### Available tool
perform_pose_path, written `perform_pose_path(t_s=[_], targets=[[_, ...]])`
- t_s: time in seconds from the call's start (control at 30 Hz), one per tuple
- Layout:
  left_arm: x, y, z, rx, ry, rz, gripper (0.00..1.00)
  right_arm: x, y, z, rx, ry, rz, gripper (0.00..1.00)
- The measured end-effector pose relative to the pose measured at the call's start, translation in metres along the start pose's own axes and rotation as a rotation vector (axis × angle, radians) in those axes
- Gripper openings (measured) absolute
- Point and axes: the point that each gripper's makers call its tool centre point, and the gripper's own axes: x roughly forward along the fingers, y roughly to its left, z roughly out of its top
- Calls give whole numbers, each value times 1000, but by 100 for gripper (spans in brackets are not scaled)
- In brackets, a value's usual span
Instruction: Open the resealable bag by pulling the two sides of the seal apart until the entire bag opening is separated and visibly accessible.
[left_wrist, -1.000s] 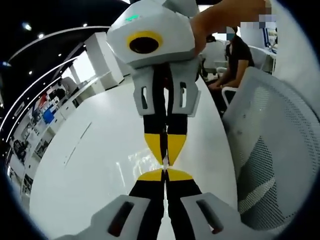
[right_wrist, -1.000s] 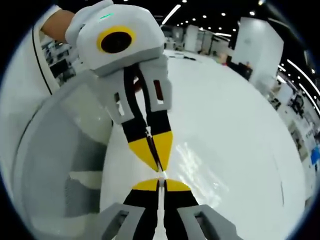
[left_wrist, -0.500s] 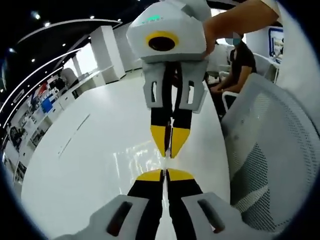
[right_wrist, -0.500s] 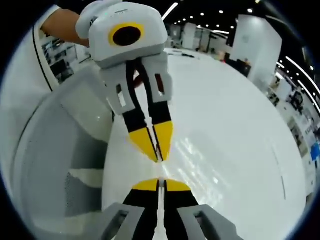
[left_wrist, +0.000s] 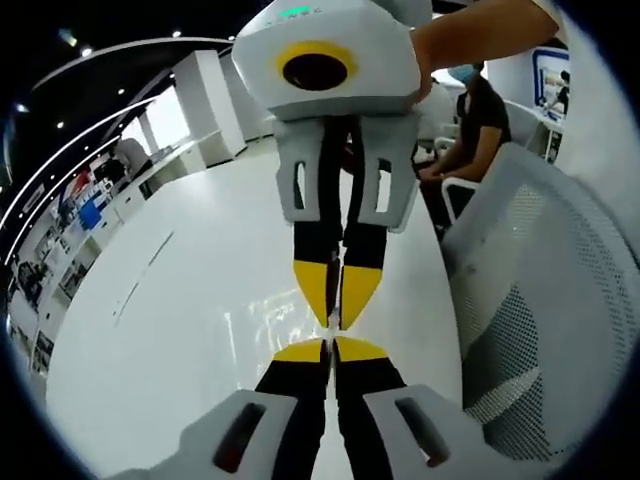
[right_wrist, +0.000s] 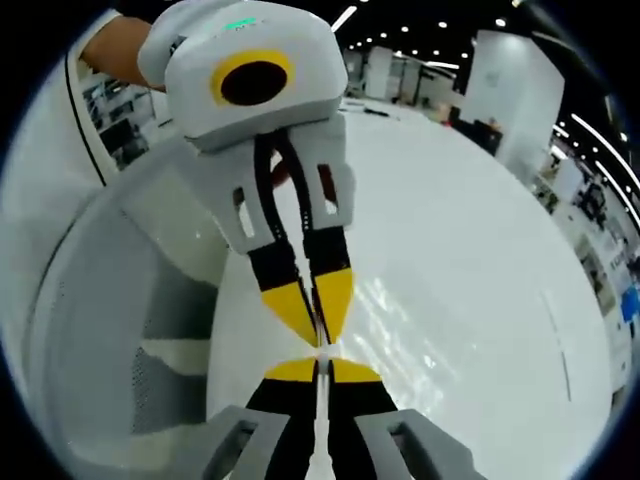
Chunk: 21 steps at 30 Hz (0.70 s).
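White desk (left_wrist: 180, 330) under both grippers. Left gripper (left_wrist: 331, 346) and right gripper (right_wrist: 320, 365) meet tip to tip, jaws closed; bag too faint to place. Opening apparently not begun.

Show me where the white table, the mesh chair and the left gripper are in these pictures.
white table (left_wrist: 180, 300), left gripper view, bare glossy top.
mesh chair (left_wrist: 540, 300), left gripper view, perforated backrest.
left gripper (left_wrist: 331, 345), left gripper view, where its yellow tips meet.

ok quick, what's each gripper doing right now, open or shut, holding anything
Left gripper: jaws shut, tip to tip with the right one; nothing discernible between them.
Right gripper: jaws shut; whether they pinch anything cannot be told.
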Motion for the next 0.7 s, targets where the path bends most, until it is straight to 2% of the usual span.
perform_pose_path(t_s=[0.17,0.4,0.43,0.7], targets=[[1,-1,-2,30,10,0,0,0,0,-4,-8,11,5,0],[-2,1,-5,20,9,2,0,-11,-5,-33,14,48,-5,0],[-2,1,-6,21,11,5,0,-14,-6,-41,8,69,-13,0],[-4,1,-5,12,6,0,0,-26,-12,-66,50,92,-27,0]])
